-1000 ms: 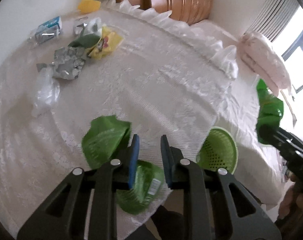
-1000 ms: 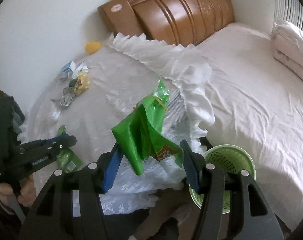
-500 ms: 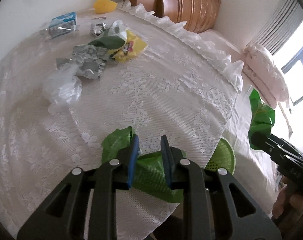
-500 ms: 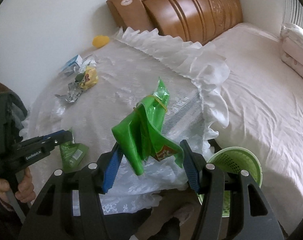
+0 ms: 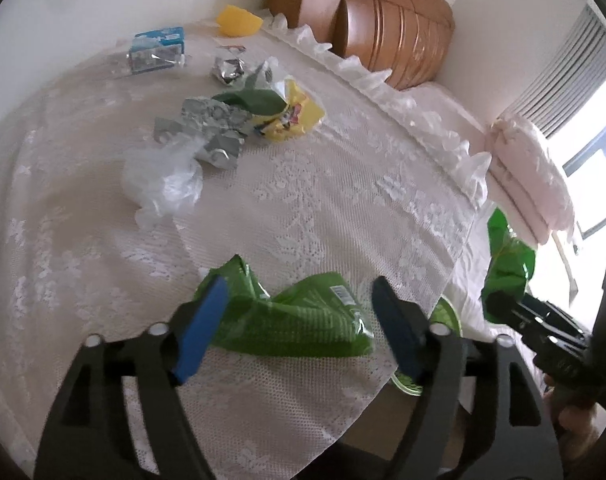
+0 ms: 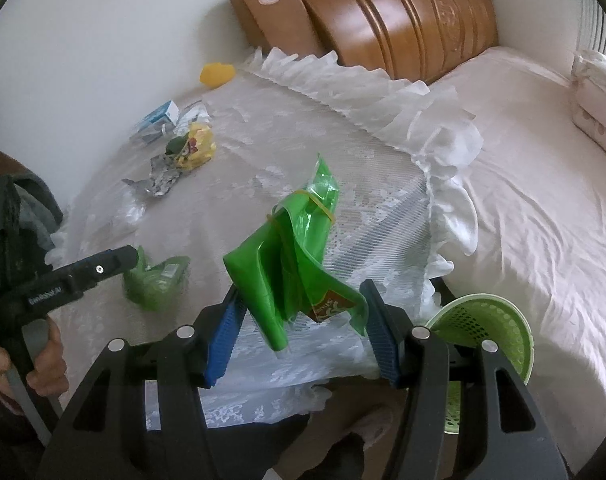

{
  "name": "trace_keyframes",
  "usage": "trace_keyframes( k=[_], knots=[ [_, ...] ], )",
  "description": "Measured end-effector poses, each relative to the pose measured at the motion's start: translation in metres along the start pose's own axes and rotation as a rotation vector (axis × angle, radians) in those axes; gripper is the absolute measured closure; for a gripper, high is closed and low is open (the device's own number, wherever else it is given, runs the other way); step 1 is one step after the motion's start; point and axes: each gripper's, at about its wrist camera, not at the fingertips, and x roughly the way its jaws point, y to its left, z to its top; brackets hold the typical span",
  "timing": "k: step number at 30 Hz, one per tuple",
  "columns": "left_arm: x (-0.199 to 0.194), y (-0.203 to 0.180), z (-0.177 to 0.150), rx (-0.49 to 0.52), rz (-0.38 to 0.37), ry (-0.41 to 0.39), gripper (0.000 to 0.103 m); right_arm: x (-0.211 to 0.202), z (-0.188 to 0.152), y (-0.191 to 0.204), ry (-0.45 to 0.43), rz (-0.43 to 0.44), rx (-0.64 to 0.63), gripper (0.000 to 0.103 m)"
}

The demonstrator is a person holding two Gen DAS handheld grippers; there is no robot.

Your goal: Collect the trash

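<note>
Beside bed (image 6: 543,160), green basket (image 6: 499,312) looks empty; wrapper (image 6: 295,256) gripped above.

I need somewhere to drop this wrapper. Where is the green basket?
In the right wrist view, the green basket sits low on the right, below the lace cloth's frilled corner, beside the bed.

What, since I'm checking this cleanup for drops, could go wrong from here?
1. The left gripper is open around the crumpled green wrapper, which lies flat on the lace cloth. Closing low could pinch the cloth too.
2. The right gripper holds the green bag only by its lower part, so it may slip out before reaching the green basket beside the bed.
</note>
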Motion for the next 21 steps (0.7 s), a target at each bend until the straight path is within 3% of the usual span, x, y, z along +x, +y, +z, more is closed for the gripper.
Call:
trace_keyframes(
  k=[7,14,16,21],
  knots=[
    [-0.015,0.002,-0.002,0.057,-0.016,-0.022,0.01,0.001,-0.001,0.005,0.002,0.012,-0.012,0.044],
    [-0.011,0.002,-0.006,0.167,0.025,0.031,0.008,0.0,-0.004,0.006,0.007,0.018,-0.013,0.044],
    [-0.01,-0.005,-0.009,0.23,0.03,0.03,0.008,0.0,-0.006,0.006,0.008,0.02,-0.008,0.044],
    [-0.005,-0.027,-0.012,0.595,0.025,0.051,0.008,-0.002,-0.011,0.005,0.019,0.006,-0.006,0.044]
  ],
)
